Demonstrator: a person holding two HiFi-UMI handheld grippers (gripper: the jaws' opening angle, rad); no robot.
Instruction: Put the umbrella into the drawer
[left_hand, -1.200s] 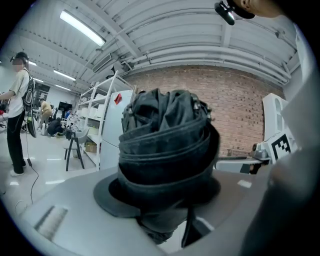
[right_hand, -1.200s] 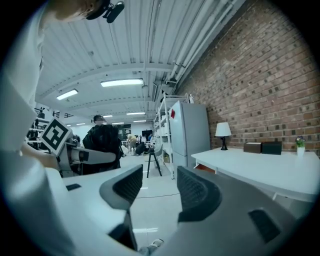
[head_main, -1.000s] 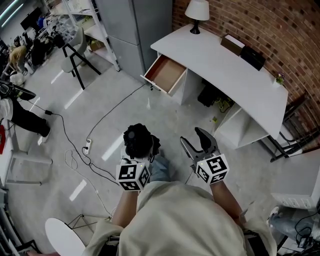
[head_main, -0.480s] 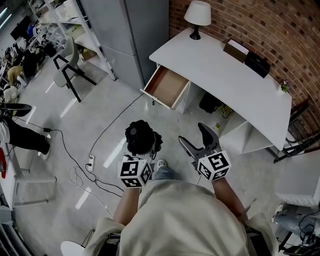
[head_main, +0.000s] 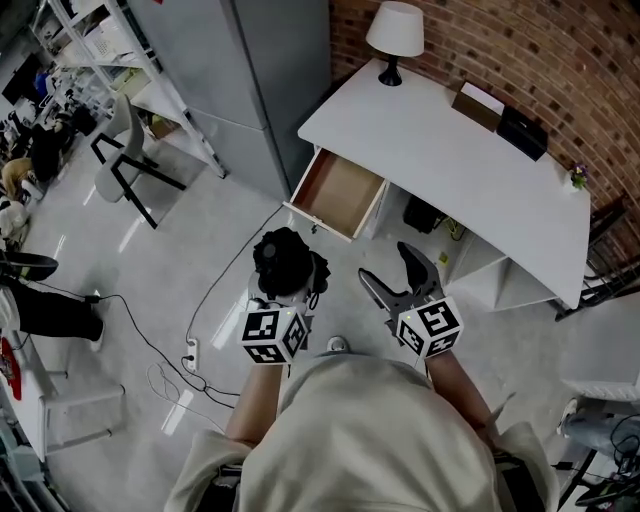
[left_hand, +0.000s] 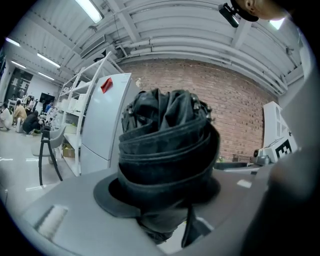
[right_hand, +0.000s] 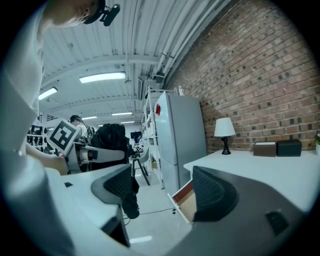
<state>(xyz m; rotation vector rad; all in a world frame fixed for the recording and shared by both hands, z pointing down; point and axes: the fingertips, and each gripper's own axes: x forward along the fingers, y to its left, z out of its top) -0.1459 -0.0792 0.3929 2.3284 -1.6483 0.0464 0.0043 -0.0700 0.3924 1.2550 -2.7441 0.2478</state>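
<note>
Room: brick wall (head_main: 560, 50), drawer (head_main: 340, 190) open.
Left gripper (head_main: 290, 290): clamps umbrella (head_main: 283, 258); looks soft, light; hold mid-bundle.
Right gripper (head_main: 385, 265): just opened wide, empty.

Left forearm (head_main: 252, 400) and right forearm (head_main: 452, 385) both stick out ahead of the body, side by side. The grippers point away and slightly down. The left gripper (head_main: 288, 290) is clamped on the folded umbrella (head_main: 283, 262), jaws pretty wide around it. The right gripper (head_main: 392, 272) has nothing in it; its jaws have just been opening and sit wide apart.
</note>
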